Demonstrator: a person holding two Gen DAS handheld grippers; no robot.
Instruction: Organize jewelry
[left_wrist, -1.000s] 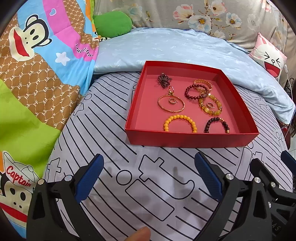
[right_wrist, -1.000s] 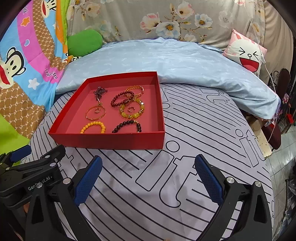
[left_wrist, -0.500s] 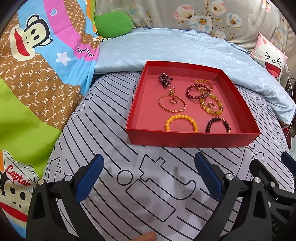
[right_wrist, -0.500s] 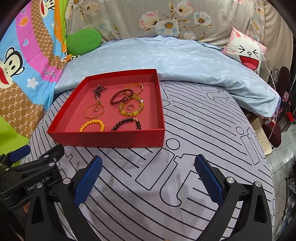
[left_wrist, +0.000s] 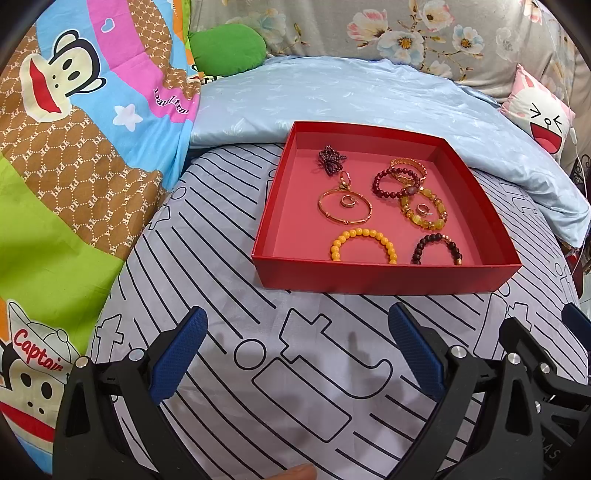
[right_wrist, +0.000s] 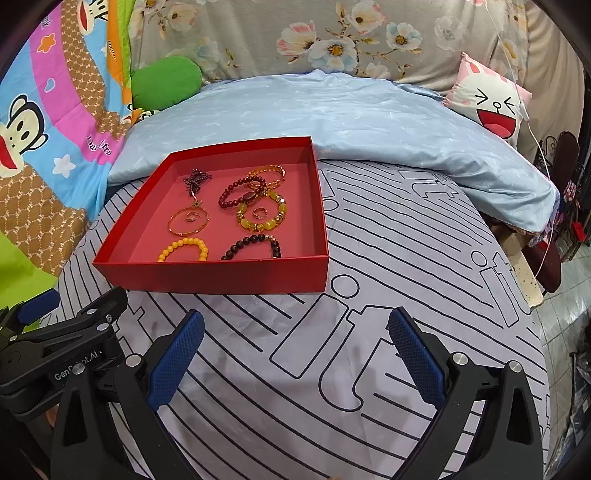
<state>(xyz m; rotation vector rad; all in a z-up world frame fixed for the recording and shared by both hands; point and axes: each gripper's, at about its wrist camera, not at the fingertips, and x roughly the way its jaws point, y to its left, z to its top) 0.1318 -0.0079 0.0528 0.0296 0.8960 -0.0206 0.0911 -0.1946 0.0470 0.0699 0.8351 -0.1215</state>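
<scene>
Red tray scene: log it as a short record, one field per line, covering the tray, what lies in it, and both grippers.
container: red tray, open-topped, on the striped bedsheet
front row: yellow bead bracelet to the left of dark bead bracelet
middle: gold bangle with a small ring lying inside it
back corner: dark beaded chain, bunched
left gripper: open, empty, short of the tray
right gripper: open, empty, short of the tray

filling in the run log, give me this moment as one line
stage: approach | left gripper: open, empty | right gripper: open, empty | red tray: on bed, jewelry inside, untouched
</scene>
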